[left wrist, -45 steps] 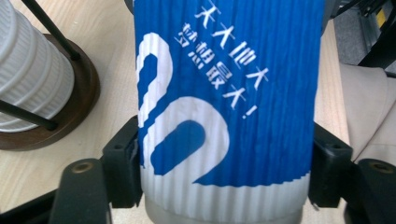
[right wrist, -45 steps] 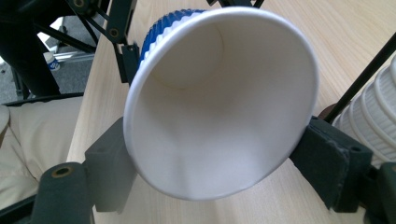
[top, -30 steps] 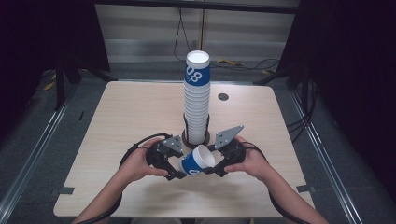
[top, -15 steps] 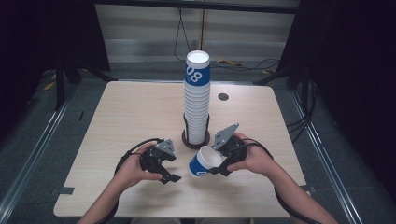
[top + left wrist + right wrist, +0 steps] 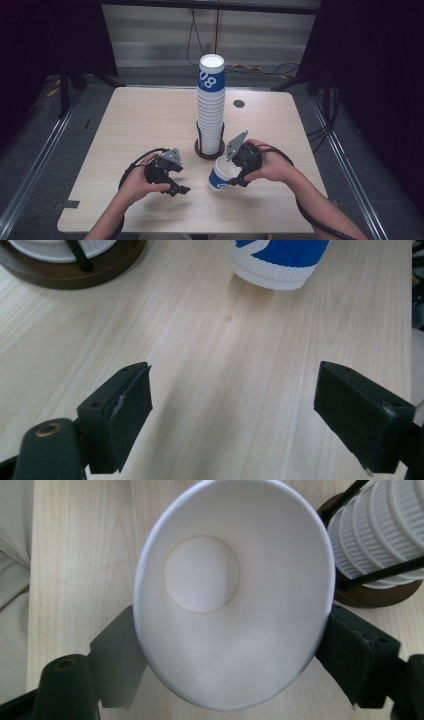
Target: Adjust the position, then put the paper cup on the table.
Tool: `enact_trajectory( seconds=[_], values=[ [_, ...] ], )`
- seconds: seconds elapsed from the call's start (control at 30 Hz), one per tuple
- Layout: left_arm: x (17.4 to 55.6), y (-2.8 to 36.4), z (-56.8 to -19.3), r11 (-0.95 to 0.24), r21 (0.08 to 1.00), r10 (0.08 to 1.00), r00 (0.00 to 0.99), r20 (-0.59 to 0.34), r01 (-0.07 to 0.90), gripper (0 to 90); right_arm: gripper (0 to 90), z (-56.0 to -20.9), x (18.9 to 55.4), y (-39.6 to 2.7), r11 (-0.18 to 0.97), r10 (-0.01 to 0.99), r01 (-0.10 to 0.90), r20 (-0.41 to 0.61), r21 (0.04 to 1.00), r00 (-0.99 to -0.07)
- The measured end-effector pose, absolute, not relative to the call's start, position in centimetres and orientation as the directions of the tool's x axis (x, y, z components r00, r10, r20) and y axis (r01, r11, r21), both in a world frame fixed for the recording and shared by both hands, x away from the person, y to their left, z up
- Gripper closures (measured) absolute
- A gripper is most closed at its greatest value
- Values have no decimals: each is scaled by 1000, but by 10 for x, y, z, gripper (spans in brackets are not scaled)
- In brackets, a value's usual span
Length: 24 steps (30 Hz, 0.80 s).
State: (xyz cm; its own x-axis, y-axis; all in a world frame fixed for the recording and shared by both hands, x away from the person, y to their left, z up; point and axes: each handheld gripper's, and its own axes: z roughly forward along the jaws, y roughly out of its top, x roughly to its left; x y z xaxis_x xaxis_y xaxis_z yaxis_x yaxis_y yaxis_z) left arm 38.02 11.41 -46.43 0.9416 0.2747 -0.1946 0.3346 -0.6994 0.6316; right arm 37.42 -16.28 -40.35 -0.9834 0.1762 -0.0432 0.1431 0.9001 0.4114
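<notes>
A blue and white paper cup (image 5: 221,176) hangs tilted just above the table, mouth towards the right gripper (image 5: 233,173). That gripper's pads press its rim (image 5: 230,595) into an oval from both sides. Its jaws have just been opening a little with the cup still between them. The left gripper (image 5: 179,179) sits low over the wood to the cup's left. Its jaws have just been opening and now stand wide apart with nothing between them (image 5: 232,420). The cup's ribbed base (image 5: 280,260) lies ahead of them. A tall stack of cups (image 5: 211,107) stands in a dark round holder (image 5: 206,151).
The light wooden table (image 5: 145,115) has a small dark round spot (image 5: 239,104) at the back right. The holder's base (image 5: 372,594) and stack (image 5: 380,535) are close beside the held cup. Cables lie on the floor behind the table.
The left gripper let go of the cup, drew away to the left and sank towards the table with its jaws spread. The right gripper kept the cup and hardly moved.
</notes>
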Motion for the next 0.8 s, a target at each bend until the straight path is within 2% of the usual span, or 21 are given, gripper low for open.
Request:
enact_trajectory(
  seconds=[0.2, 0.23, 0.4, 0.8],
  values=[
    [381, 120, -467, -693, 625, 308, 932, -193, 359, 151, 190, -402, 374, -158, 924, 147, 118, -52, 364, -988],
    [379, 119, -468, -690, 619, 338, 923, -185, 377, 151, 190, -403, 374, -157, 927, 141, 113, -53, 359, -989],
    [380, 122, -472, -673, 624, 345, 915, -211, 398, 152, 185, -402, 375, -154, 938, 127, 97, -71, 333, -989],
    [379, 130, -471, -668, 630, 353, 914, -201, 396, 152, 175, -405, 375, -148, 956, 72, 42, -91, 292, -993]
  ],
)
